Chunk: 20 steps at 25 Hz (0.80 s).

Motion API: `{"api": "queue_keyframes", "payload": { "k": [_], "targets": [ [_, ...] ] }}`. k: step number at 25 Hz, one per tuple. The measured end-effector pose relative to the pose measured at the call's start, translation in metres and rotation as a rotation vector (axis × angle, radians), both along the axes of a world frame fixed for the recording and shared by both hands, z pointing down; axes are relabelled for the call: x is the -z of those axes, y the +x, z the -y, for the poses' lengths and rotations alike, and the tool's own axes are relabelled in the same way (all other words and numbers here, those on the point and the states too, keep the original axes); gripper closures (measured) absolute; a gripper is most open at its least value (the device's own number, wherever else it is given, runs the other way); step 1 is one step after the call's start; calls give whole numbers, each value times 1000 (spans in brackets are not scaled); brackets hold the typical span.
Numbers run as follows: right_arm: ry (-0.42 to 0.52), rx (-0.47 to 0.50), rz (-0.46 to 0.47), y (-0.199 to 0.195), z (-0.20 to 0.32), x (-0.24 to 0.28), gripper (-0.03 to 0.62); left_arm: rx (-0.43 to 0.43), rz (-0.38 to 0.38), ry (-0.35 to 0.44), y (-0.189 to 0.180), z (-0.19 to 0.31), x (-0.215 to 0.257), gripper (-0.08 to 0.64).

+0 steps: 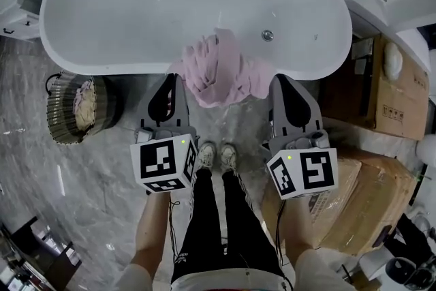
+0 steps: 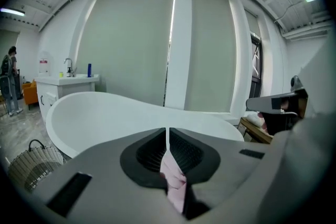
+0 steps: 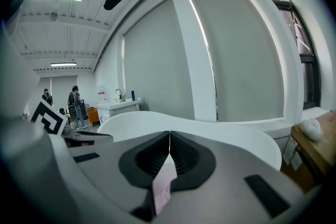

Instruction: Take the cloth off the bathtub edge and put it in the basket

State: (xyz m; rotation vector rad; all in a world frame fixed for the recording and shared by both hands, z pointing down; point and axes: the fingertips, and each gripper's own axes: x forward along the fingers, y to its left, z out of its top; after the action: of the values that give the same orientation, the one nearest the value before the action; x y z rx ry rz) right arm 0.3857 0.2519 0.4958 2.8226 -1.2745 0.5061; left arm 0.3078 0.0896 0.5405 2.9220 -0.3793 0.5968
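Note:
A pink cloth (image 1: 218, 71) hangs bunched at the near edge of the white bathtub (image 1: 122, 10), stretched between my two grippers. My left gripper (image 1: 176, 78) holds its left side and my right gripper (image 1: 278, 80) its right side. In the left gripper view the jaws (image 2: 167, 136) are shut with a fold of pink cloth (image 2: 174, 182) pinched between them. In the right gripper view the jaws (image 3: 169, 139) are also shut on a strip of the cloth (image 3: 163, 186). A wicker basket (image 1: 63, 120) stands on the floor to the left of the tub, with a pale cloth inside.
Cardboard boxes (image 1: 368, 194) and a wooden crate (image 1: 395, 92) crowd the floor at the right. My feet (image 1: 218, 157) stand on the marble floor between the grippers. A vanity with a tap (image 2: 65, 80) stands beyond the tub, and people (image 3: 76, 107) stand far off.

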Motion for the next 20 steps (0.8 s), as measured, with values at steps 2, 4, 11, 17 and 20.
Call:
{"api": "queue_keyframes", "payload": {
  "k": [2, 4, 11, 17, 20],
  "targets": [
    [0, 1, 27, -1, 1, -19, 580, 3, 19, -11, 0, 1, -18, 523],
    [-5, 6, 50, -2, 1, -36, 580, 8, 35, -18, -1, 1, -33, 523],
    [-42, 25, 119, -8, 1, -80, 580, 15, 64, -49, 2, 1, -66, 523],
    [-56, 40, 181, 0, 7, -103, 563, 5, 67, -110, 12, 1, -82, 520],
    [-74, 34, 198, 8, 12, -118, 332, -12, 68, -191, 19, -1, -94, 344]
  ]
}}
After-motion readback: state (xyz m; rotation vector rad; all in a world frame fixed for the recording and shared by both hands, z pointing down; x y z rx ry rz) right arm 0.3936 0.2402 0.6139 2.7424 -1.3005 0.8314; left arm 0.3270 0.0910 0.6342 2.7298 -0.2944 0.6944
